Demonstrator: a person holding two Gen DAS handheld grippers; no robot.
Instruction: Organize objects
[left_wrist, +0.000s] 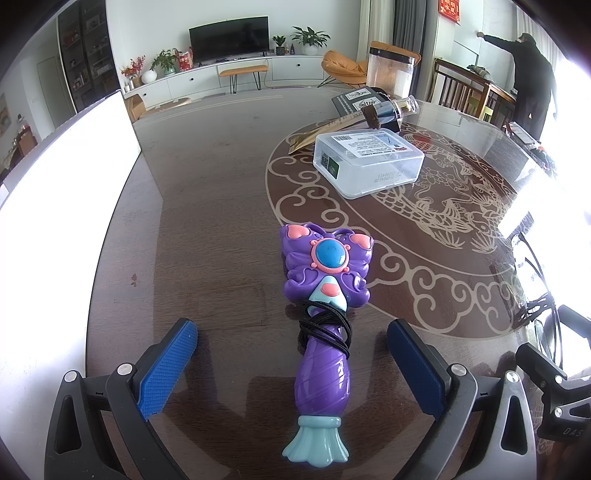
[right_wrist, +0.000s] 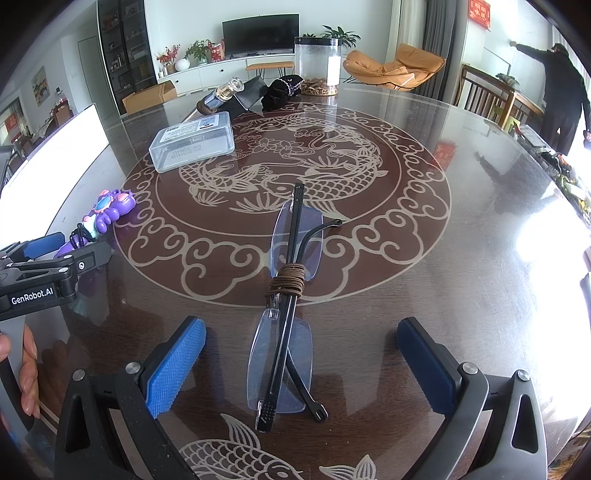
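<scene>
A purple butterfly toy wand (left_wrist: 320, 306) lies flat on the dark table, a black cord wound around its handle. My left gripper (left_wrist: 291, 343) is open, its blue pads on either side of the handle without touching it. In the right wrist view, folded rimless glasses (right_wrist: 286, 306) lie on the table, bound at the middle by a brown cord (right_wrist: 290, 282). My right gripper (right_wrist: 301, 350) is open, with the near lens between its pads and no contact. The wand (right_wrist: 107, 212) and the left gripper body appear at the left there.
A clear plastic box (left_wrist: 367, 158) (right_wrist: 194, 142) sits farther back. Behind it are a glass bottle (left_wrist: 391, 109), a dark booklet (left_wrist: 356, 101), a black cloth (right_wrist: 282, 92) and a tall clear canister (right_wrist: 317, 64). A white panel (left_wrist: 62, 184) borders the table's left. A person (right_wrist: 563, 96) stands far right.
</scene>
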